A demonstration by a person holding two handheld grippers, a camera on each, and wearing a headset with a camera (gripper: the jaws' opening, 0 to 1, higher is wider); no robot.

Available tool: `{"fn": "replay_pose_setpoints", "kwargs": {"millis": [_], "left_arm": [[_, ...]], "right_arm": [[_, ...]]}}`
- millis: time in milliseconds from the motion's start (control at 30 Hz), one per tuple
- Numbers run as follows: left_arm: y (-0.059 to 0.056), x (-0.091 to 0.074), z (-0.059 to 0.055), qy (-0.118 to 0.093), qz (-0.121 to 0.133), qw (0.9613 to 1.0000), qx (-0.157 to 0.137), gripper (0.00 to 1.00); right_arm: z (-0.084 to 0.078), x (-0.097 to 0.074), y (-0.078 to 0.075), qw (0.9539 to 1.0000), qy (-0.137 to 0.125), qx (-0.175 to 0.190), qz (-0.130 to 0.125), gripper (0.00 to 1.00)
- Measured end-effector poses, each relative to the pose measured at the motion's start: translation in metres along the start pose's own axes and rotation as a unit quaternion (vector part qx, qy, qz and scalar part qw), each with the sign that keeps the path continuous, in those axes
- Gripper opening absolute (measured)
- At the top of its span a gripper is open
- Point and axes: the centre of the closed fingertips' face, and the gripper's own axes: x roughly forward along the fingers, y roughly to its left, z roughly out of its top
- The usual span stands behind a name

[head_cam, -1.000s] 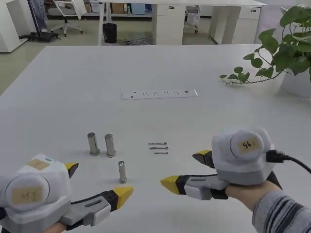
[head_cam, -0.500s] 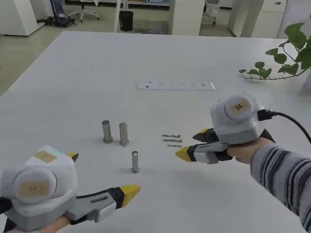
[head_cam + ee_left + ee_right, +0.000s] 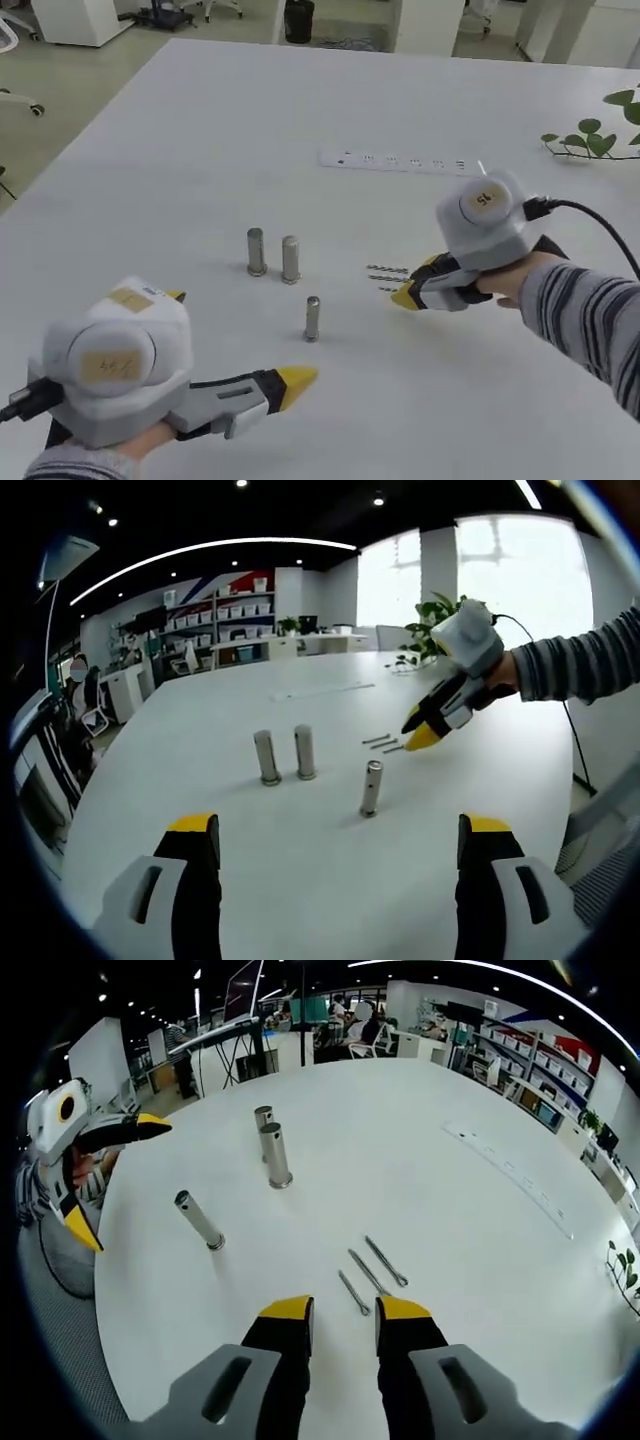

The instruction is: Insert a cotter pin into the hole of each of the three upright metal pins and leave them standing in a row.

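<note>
Right hand-held gripper (image 3: 405, 295) has moved in on the three cotter pins (image 3: 386, 279). Its tips sit just beside the nearest one (image 3: 354, 1293), jaws narrow but parted, nothing gripped. Left hand-held gripper (image 3: 337, 825) is spread wide and empty over the bench (image 3: 200, 150). Metal pins are upright: a pair (image 3: 274, 256) side by side, the third pin (image 3: 313, 318) standing apart. I read this as the first pickup. Next: straddle the nearest cotter pin, pinch, lift with the shank protruding.

Bright, even overhead light, soft shadows; gripper views bend at edges.
</note>
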Motion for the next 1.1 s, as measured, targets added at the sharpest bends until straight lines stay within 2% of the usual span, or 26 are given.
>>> {"fn": "replay_pose_setpoints", "kwargs": {"millis": [233,367,433,600,633,733,800,867,967,1067,1100], "left_arm": [[0.004,0.001,-0.002,0.003,0.004,1.0,-0.005,0.92],[0.006,0.0,-0.001,-0.001,0.008,0.9999,-0.01,0.9],[0.008,0.0,-0.002,0.001,0.009,0.9998,-0.015,0.88],[0.01,0.0,-0.001,-0.001,0.013,0.9998,-0.014,0.86],[0.01,0.0,0.0,-0.002,0.013,0.9998,-0.012,0.84],[0.009,0.0,-0.001,0.001,0.013,0.9999,-0.007,0.83],[0.008,0.001,-0.001,0.002,0.011,0.9999,-0.008,0.81],[0.008,0.001,-0.001,0.002,0.01,0.9999,-0.008,0.8],[0.006,0.001,-0.001,0.001,0.005,0.9999,-0.009,0.77],[0.004,0.001,0.001,-0.002,0.0,0.9999,-0.01,0.75],[0.004,0.001,0.001,-0.003,0.0,1.0,-0.009,0.75]], "right_arm": [[-0.004,0.012,-0.004,0.9992,0.034,-0.016,0.013,0.15],[-0.004,0.013,-0.004,0.9988,0.043,-0.016,0.018,0.13],[-0.007,0.014,-0.006,0.9979,0.054,-0.031,0.017,0.11],[-0.011,0.016,-0.004,0.9964,0.073,-0.035,0.024,0.08],[-0.008,0.016,-0.005,0.997,0.067,-0.032,0.023,0.07],[-0.008,0.016,-0.006,0.9966,0.071,-0.035,0.025,0.04],[-0.009,0.015,-0.01,0.995,0.077,-0.06,0.022,0.0],[-0.01,0.015,-0.009,0.9932,0.077,-0.084,0.024,0.0],[-0.01,0.015,-0.007,0.9931,0.078,-0.085,0.024,0.0],[-0.011,0.014,-0.005,0.9898,0.077,-0.116,0.026,0.0],[-0.012,0.013,-0.005,0.9899,0.078,-0.116,0.022,0.0]]}}
